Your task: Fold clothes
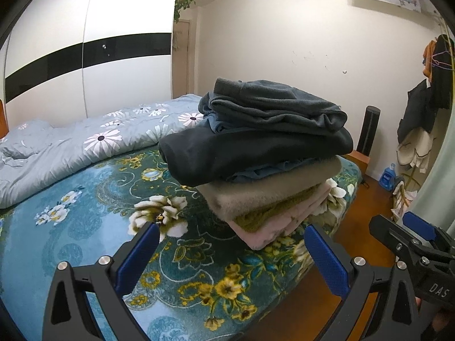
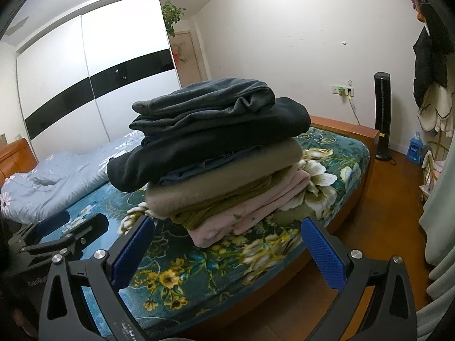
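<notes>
1. Two tools in view, both with fingers spread and nothing between the blue pads: left tool, right tool.
2. Stack of folded clothes sits on the bed, near its foot-end corner, on the teal floral blanket.
3. Layers, top down: dark grey garment, black garment, thin blue layer, beige fleece, mustard piece, pink garment at the bottom.
4. Upper black layer overhangs the beige one toward the head of the bed.
5. Both tools hover near the stack at the bed's side edge, apart from the cloth.
6. Light blue daisy quilt lies bunched along the far side of the bed, apart from the stack.
7. Background: white wardrobe with black band; black tower fan on the floor beyond the footboard.
</notes>
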The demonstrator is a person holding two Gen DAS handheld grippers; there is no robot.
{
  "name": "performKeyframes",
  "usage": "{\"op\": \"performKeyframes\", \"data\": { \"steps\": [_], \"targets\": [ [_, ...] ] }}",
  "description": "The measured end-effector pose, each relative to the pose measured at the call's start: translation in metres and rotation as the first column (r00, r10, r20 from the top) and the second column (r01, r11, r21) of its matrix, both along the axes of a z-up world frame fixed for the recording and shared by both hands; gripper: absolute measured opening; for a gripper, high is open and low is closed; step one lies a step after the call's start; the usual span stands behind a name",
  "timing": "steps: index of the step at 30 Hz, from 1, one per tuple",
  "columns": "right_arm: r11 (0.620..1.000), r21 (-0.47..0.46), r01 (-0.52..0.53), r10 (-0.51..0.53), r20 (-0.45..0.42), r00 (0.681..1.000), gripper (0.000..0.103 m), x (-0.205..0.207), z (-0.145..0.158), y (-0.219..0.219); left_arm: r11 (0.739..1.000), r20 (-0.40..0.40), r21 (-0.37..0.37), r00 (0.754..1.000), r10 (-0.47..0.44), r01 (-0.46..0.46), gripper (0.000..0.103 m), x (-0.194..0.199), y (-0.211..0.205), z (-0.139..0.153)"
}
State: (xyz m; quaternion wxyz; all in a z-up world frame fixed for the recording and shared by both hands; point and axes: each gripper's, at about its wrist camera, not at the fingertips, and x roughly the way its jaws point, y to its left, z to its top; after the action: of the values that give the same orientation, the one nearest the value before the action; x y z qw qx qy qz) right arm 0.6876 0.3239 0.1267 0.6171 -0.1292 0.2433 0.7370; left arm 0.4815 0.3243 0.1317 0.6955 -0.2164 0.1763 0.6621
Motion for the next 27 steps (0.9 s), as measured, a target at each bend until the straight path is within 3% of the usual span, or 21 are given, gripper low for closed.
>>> {"op": "performKeyframes", "data": {
  "steps": [27],
  "targets": [
    [0.999,-0.033,0.008,-0.008,0.003,1.000,0.103,-0.0012,-0.0093,-0.0030,1.000,0.000,-0.020,1.000,0.007,-0.007,0.103,0.0008,-0.0015,-0.0082]
  ]
}}
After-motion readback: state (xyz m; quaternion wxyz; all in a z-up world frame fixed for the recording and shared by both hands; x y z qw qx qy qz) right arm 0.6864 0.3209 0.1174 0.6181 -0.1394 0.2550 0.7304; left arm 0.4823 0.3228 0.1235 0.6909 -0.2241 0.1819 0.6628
